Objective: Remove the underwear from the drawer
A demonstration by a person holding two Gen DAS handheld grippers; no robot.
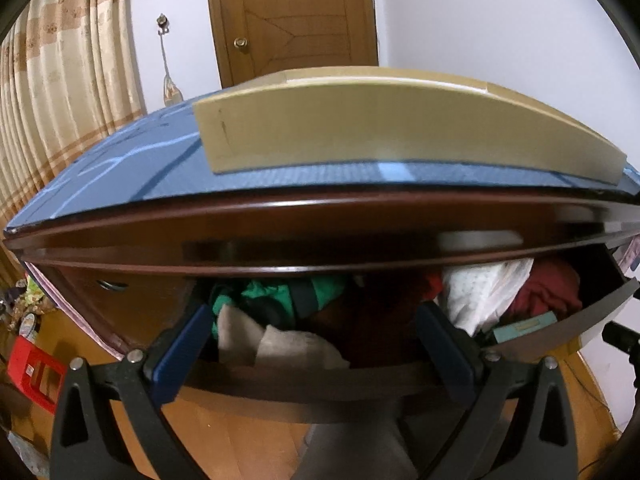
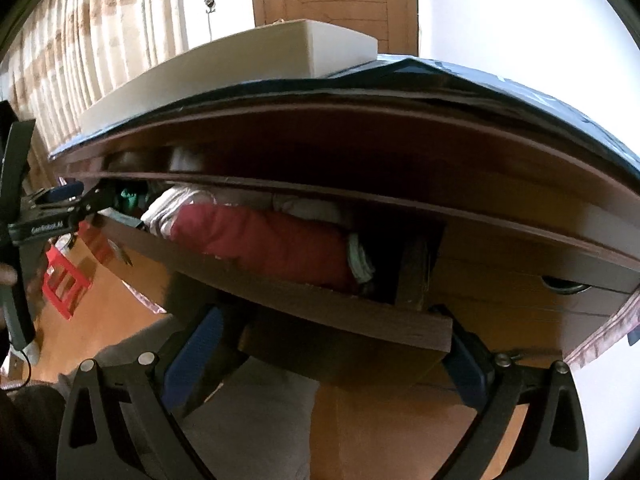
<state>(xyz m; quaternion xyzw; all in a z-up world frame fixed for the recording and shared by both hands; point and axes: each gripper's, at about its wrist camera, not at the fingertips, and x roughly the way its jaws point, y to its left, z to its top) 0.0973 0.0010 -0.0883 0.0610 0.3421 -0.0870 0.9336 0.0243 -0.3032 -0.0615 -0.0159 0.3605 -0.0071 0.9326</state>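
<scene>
Underwear isn't something I can pick out for sure; the drawer (image 1: 592, 312) is pulled open and stuffed with clothes, so it's somewhere in that pile if anywhere. From the left wrist view there's a green garment (image 1: 276, 292) toward the drawer's left side, beige cloth (image 1: 280, 344) right against the front edge, a white dotted piece (image 1: 480, 292) and a dark red garment (image 1: 548, 292) toward the right side, plus a small teal box (image 1: 524, 326) near the right front corner.

The left gripper (image 1: 316, 344) hangs just over the drawer's front edge with its blue-padded fingers (image 1: 184, 352) spread wide, nothing between them.

The right gripper (image 2: 320, 356) is lower, at the drawer's right front corner, fingers also wide apart and empty; the drawer front sits between them. From there a red bundle (image 2: 272, 244) fills the opening.

A beige board (image 1: 400, 132) lies on the blue mat (image 1: 120, 176) on the dresser top. Red stool (image 1: 36, 372) on the wooden floor at left.
</scene>
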